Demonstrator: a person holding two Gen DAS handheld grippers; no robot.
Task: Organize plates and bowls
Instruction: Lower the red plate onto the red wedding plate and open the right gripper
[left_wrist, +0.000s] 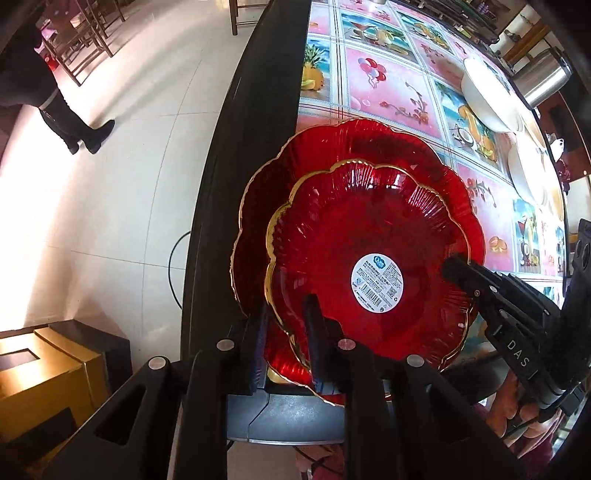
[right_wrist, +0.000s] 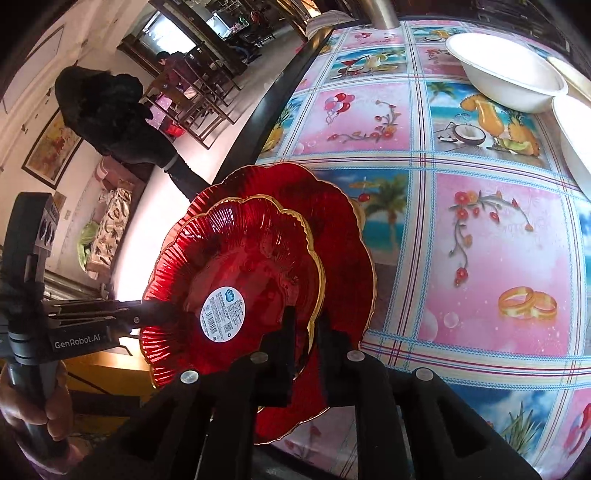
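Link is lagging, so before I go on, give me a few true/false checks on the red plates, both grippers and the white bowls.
1. Both grippers grip the smaller red plate. True: left gripper and right gripper each pinch its rim.
2. The larger red plate lies beneath it. True.
3. The round label is on the larger plate. False: it is on the smaller one.
4. The white bowls are stacked on the red plates. False: they sit apart on the tablecloth.
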